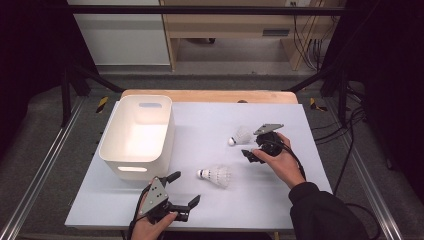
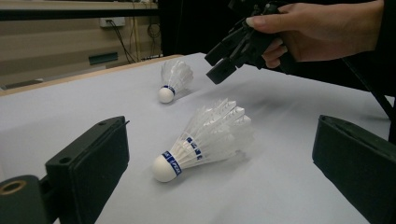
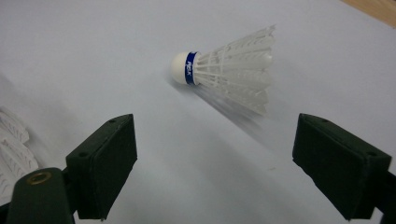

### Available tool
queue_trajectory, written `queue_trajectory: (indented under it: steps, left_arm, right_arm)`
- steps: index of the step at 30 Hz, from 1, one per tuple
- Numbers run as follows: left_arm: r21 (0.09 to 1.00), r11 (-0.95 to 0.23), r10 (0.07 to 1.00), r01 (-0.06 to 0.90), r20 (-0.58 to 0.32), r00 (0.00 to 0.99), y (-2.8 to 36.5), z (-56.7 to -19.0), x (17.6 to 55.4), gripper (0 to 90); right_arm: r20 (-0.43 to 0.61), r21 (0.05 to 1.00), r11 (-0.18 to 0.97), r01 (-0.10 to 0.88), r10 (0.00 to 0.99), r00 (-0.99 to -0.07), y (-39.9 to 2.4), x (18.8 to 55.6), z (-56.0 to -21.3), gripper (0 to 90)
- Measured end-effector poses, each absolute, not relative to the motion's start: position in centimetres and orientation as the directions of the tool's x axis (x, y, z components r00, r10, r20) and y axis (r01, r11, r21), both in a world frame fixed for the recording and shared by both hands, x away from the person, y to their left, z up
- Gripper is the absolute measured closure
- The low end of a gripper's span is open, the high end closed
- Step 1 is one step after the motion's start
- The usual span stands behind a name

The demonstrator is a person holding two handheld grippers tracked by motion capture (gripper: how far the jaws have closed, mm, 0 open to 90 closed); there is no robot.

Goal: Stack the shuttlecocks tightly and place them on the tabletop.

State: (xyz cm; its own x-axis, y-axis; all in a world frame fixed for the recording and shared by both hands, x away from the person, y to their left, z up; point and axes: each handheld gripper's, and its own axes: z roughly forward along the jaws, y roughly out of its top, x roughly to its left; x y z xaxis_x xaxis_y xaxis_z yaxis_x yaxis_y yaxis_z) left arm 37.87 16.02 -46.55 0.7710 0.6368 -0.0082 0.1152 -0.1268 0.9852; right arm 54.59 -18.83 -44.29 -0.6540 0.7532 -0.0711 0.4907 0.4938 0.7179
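Note:
Two white feather shuttlecocks with blue-banded cork tips lie on the white table. The near shuttlecock point(image 1: 216, 175) point(image 2: 201, 140) rests ahead of my left gripper point(image 1: 185, 188) point(image 2: 219, 163), which stands open and apart from it near the front edge. The far shuttlecock point(image 1: 241, 136) point(image 2: 173, 81) point(image 3: 229, 74) lies on its side just ahead of my right gripper point(image 1: 251, 150) point(image 2: 222, 60) point(image 3: 215, 140). That gripper's jaws stand wide open and tilted down toward the table, with nothing between the pads.
A white plastic bin point(image 1: 112, 145) with handle cutouts stands at the table's left. Feathers of the near shuttlecock point(image 3: 14, 149) show at the left edge of the right gripper view. Bare table surface point(image 1: 280, 195) lies to the right and front.

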Motion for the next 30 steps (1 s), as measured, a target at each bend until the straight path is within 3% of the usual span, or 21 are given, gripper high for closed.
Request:
queue_trajectory:
  steps: [30]
  left_arm:
    - [0.992,-0.095,0.643,0.089,-0.007,0.766,17.4,-46.2,37.0,3.3]
  right_arm:
    - [-0.118,0.685,0.559,0.467,0.718,-0.686,-17.6,55.9,-43.7,9.1]
